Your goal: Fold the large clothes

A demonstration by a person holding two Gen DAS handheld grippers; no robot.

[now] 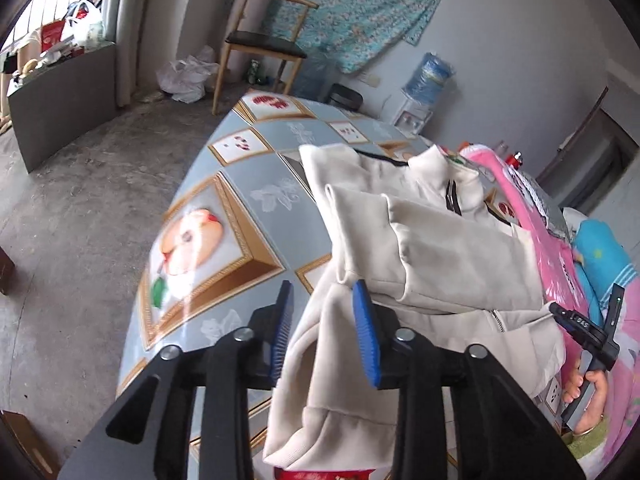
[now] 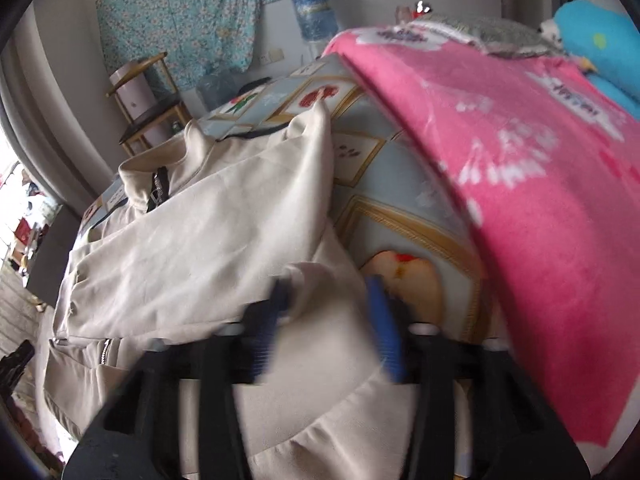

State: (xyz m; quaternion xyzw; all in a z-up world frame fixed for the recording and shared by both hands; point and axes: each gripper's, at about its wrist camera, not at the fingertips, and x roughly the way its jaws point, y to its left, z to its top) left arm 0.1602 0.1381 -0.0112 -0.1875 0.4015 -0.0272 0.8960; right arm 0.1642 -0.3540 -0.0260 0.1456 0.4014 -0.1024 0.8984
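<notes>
A cream zip-up jacket lies on the table, its sleeves folded across the body and its collar at the far end. My left gripper hangs over the jacket's near left edge. Its blue pads stand apart, with a fold of the cream cloth running loosely between them. In the right wrist view the same jacket fills the left and middle. My right gripper is blurred over the jacket's near right edge. Its pads are wide apart, and cream cloth lies between them unpinched.
A pink blanket and a blue plush toy cover the table's right side. A wooden chair and a water dispenser stand past the far end. Bare concrete floor lies to the left. A hand grips the other tool's handle.
</notes>
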